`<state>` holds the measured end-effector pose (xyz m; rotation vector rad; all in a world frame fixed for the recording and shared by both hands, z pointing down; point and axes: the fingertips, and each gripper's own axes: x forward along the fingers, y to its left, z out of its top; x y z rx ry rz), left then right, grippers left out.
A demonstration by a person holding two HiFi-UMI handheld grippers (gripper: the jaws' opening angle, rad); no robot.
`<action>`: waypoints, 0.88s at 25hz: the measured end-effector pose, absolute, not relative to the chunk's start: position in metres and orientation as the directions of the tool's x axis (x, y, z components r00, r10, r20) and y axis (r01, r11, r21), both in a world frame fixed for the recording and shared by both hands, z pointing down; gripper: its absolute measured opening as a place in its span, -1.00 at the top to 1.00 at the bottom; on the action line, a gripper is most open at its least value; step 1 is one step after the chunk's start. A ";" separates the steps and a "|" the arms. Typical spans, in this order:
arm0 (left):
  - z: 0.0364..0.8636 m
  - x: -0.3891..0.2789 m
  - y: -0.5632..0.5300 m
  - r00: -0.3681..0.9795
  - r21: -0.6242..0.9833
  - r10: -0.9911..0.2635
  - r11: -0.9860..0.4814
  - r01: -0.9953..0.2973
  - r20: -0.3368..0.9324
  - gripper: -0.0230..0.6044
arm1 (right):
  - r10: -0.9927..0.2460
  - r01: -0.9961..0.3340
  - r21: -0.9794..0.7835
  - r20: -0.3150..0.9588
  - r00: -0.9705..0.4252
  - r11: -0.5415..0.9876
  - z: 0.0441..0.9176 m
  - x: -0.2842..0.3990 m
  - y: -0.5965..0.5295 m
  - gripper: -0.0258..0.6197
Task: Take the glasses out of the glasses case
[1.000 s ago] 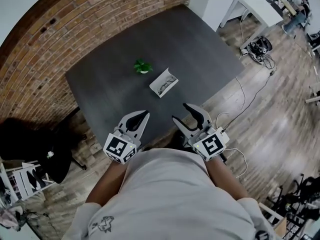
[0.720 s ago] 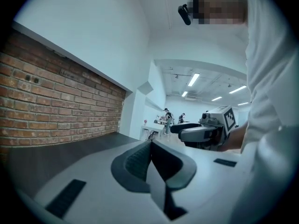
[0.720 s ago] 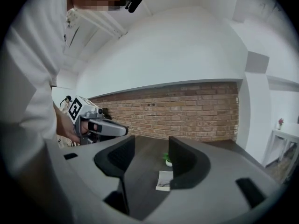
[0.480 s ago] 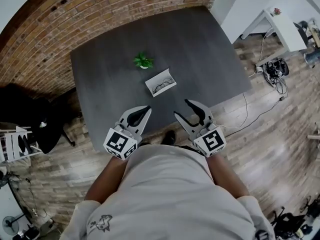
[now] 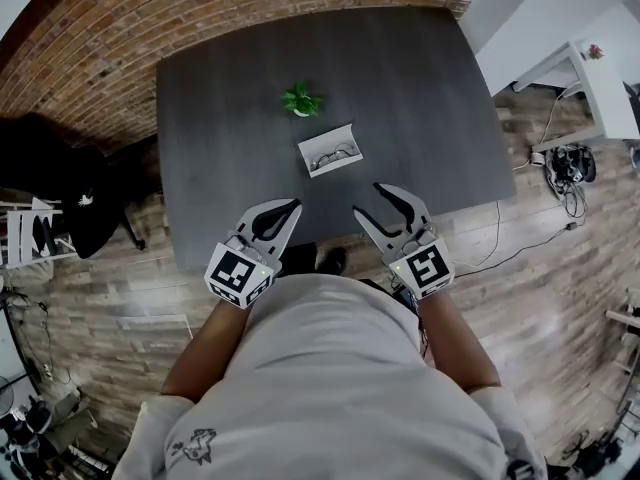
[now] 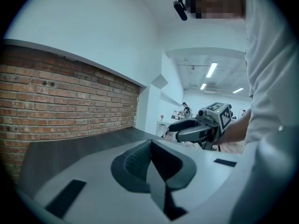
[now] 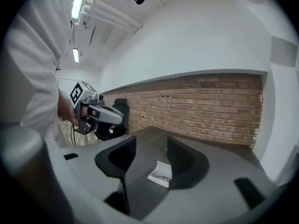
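Left claw [image 5: 291, 207] is pinched together, right claw [image 5: 367, 199] empty, wide yet just narrowing, with a plant [image 5: 301, 99] beyond the glasses case [image 5: 331, 150].

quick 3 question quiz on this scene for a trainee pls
1. True or false: the glasses lie inside the open glasses case on the table.
2. What stands on the table just beyond the glasses case, as seen from the person? A) a mug B) a small potted plant C) a book
3. Fill in: the jaws of the left gripper are ____.

Key: 1 true; 2 B; 3 shut, with nothing between them.
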<state>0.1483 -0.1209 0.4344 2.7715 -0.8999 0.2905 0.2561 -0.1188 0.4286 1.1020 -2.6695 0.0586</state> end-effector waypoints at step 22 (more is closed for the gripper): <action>0.503 0.137 -0.205 0.789 0.247 -0.511 -0.761 -0.599 0.342 0.89 | -0.380 -0.431 0.093 0.658 -0.650 0.898 0.562 0.233 -0.208 0.49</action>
